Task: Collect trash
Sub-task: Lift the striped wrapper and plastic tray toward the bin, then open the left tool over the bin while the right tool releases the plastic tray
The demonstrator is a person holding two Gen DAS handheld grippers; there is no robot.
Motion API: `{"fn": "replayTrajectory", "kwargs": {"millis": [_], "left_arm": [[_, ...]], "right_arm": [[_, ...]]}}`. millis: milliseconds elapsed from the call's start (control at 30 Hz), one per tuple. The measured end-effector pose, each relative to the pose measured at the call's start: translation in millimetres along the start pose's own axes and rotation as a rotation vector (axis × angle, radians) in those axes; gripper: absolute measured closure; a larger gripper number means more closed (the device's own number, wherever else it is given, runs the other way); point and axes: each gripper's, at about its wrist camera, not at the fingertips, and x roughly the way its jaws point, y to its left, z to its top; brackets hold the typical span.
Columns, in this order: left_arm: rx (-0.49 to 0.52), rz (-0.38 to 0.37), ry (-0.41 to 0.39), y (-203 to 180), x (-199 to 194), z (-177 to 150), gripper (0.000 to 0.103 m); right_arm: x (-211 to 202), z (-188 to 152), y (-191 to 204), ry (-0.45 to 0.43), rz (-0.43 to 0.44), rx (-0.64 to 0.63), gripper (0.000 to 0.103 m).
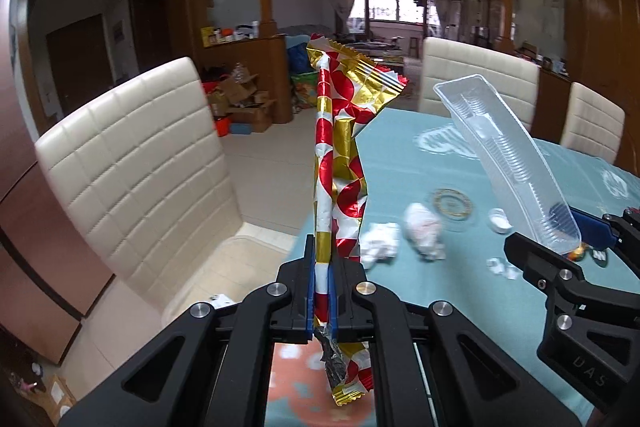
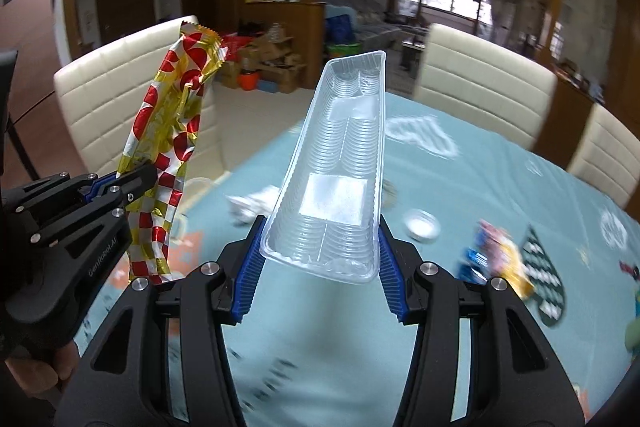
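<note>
left gripper [image 1: 321,291] pinches a red, gold and white foil wrapper [image 1: 340,155].
right gripper [image 2: 320,259], half-spread, clamps an empty clear ribbed plastic tray [image 2: 336,163]; "genrobot.ai" marks the left one.

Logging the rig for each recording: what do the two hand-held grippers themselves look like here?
Both match: the left hand-held gripper and right hand-held gripper have matte black linkage arms joined by round silver pins. Their fingers carry blue pads, ribbed on the right one. White lettering runs along the left one's black body. Part of a bare hand shows; no sleeve or cable is visible.
</note>
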Motion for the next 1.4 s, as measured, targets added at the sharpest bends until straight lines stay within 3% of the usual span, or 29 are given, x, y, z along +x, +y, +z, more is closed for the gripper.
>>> {"fn": "replayTrajectory", "kwargs": {"millis": [300, 500, 700, 733, 800, 833, 867, 1067, 1400], "left_arm": [[-0.049, 0.106, 0.040, 78, 32, -2, 0.098], [-0.079, 0.118, 0.088, 109, 64, -7, 0.098], [-0.074, 0.145, 0.102, 115, 86, -10, 0.096], [-0.076, 0.148, 0.105, 116, 89, -10, 0.091], [-0.085, 0.159, 0.108, 121, 95, -12, 0.057], [-0.090, 0.168, 0.098, 124, 96, -13, 0.024], [-0.093, 0.180, 0.076, 126, 94, -14, 0.019], [-0.055, 0.256, 0.040, 132, 88, -19, 0.019], [-0.169, 0.313, 0.086, 173, 75, -33, 0.019]], "right_arm": [[48, 33, 78, 0.016, 0.086, -0.080, 0.050], [84, 45, 93, 0.044, 0.087, -0.096, 0.050], [114, 44, 89, 0.091, 0.050, -0.092, 0.050], [117, 43, 87, 0.096, 0.050, -0.091, 0.050], [122, 42, 88, 0.107, 0.056, -0.091, 0.050], [124, 41, 89, 0.114, 0.062, -0.094, 0.050], [128, 40, 90, 0.118, 0.067, -0.100, 0.050], [138, 36, 105, 0.132, 0.109, -0.118, 0.050], [142, 33, 134, 0.153, 0.192, -0.163, 0.048]]}}
